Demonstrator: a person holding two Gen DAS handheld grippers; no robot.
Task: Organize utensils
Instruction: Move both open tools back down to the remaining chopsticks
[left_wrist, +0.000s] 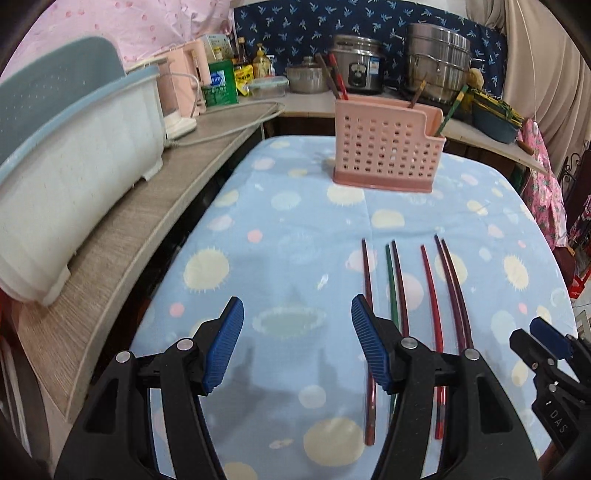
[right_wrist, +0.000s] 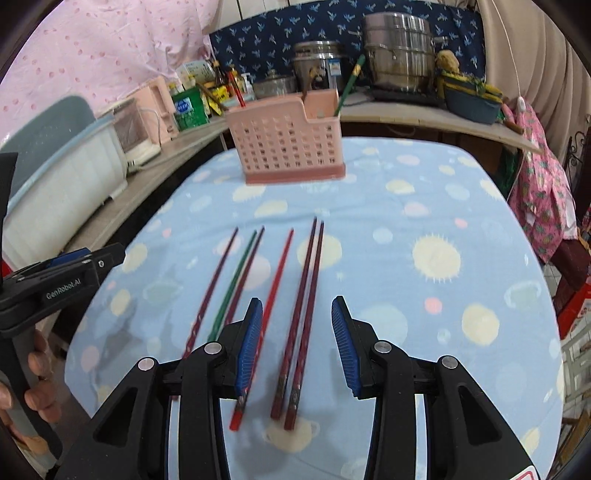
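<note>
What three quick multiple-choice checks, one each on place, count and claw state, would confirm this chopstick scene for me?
1. Where is the pink holder?
A. at the far end of the cloth
B. on the side counter
C. between the claws

2. How many chopsticks lie on the cloth?
A. three
B. six
C. nine

3. What does the right claw hold?
A. the green chopstick
B. the holder
C. nothing

Answers:
1 A, it stands on the cloth beyond the chopsticks.
2 B, six lie side by side.
3 C, its pads stand apart above the dark pair.
</note>
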